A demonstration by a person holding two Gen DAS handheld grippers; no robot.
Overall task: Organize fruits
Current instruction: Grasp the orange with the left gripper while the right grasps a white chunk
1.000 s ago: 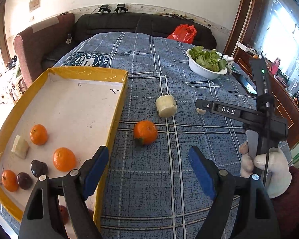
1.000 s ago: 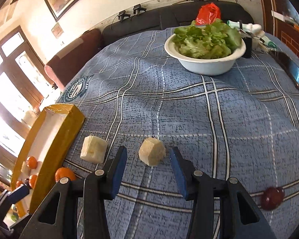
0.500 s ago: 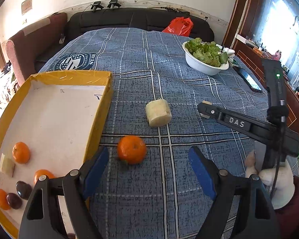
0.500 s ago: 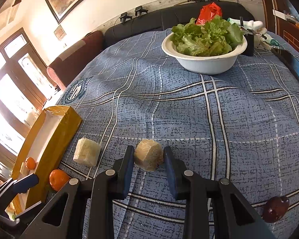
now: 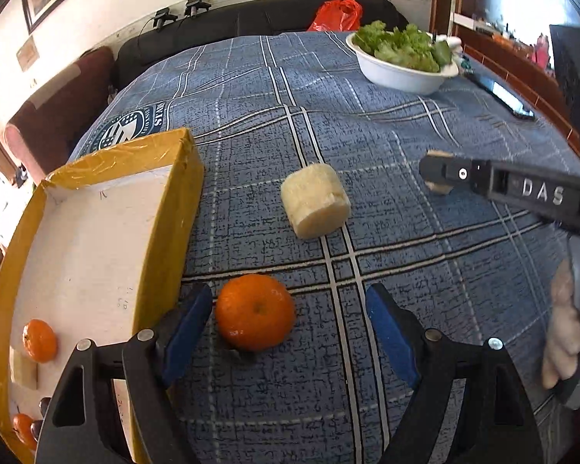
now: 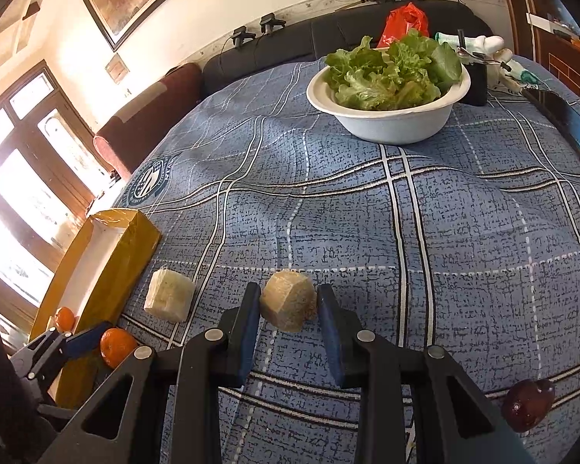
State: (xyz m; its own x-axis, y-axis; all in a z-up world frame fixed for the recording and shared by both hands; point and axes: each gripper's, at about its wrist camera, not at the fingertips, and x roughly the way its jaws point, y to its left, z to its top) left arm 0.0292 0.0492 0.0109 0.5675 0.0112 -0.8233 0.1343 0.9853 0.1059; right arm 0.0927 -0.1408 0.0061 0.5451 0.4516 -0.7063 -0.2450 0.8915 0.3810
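My right gripper has just been closing and now pinches a pale fruit chunk, while my left gripper gapes wide around the loose orange without touching it, just beside the yellow box. Past the orange lies another pale chunk. Far beyond stands the lettuce bowl.

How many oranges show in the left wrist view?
3 oranges: one on the cloth between the left gripper's fingers, two in the yellow box. The gripper may hide more.
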